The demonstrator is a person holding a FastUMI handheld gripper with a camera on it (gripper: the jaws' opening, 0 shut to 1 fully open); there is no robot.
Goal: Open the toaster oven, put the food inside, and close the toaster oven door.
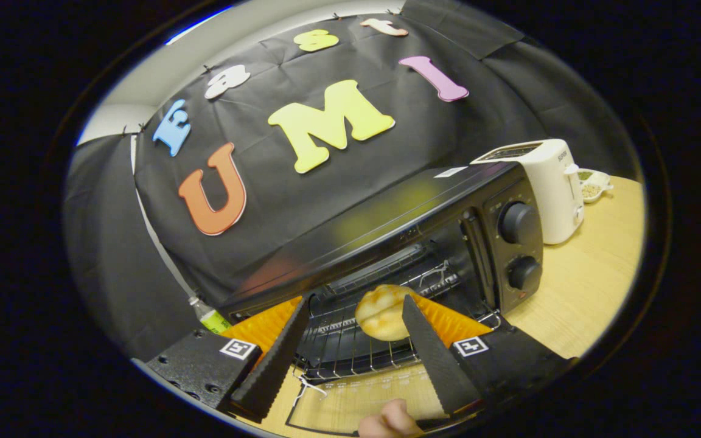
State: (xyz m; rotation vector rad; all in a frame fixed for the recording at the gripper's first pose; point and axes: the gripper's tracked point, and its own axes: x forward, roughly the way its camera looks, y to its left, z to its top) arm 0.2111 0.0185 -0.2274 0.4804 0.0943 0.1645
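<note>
Toaster oven (399, 243) door open; long axis runs 8 to 2 o'clock. Food (381, 313) lies on rack (350, 340). Tool (356, 325) fingers spread, pinching nothing.

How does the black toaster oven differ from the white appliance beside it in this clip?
The black toaster oven is wide, low and box-shaped, while the white pop-up toaster is narrow and upright. The oven stands open at the front, a wire rack inside holding a round golden bun, while the toaster has slots on top. The oven carries two round knobs. Both stand on the light wooden table. The tongs are open, the bun between their fingers.
</note>
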